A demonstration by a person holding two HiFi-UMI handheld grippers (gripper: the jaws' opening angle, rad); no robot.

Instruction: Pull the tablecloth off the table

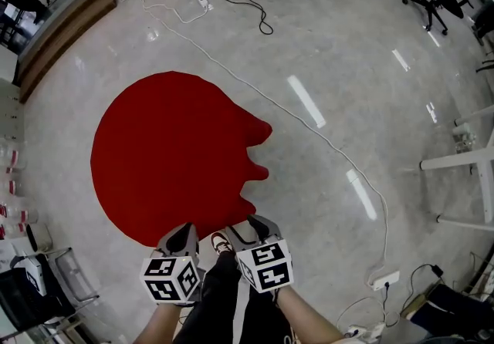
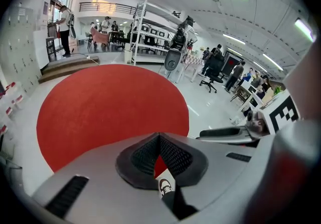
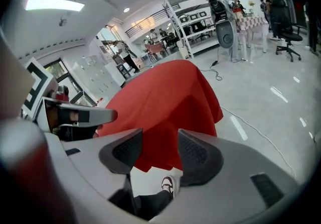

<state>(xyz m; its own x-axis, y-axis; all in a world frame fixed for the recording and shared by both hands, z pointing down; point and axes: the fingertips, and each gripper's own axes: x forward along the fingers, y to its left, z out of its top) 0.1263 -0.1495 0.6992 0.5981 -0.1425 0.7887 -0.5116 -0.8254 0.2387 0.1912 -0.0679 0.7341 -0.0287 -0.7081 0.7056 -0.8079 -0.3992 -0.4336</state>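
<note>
reads as the grasping step, with nothing pulled clear yet. finds the red tablecloth (image 1: 174,157) spread over the round table just ahead of the person, flat across most of the top and gathered into drooping folds on its right side. has the left gripper (image 2: 159,137) fully closed at the near hem; cannot tell whether any cloth is pinched, with only a sliver of red showing behind the meeting pads. has the right gripper (image 3: 159,142) gaping, pads apart and pressing on nothing, the red hem just beyond them.

probably calls next for pushing the open right jaws onto the near edge, closing on the fabric, then drawing both hands back toward the body so the cloth slides off. risks a slip if only a thin edge gets caught.

on writing: nothing legible. carries only black-and-white square patterns on the left marker cube (image 1: 170,278) and right marker cube (image 1: 266,264), no letters. shows a black-and-white sneaker (image 1: 221,242) below the jaws, brand unreadable.
</note>
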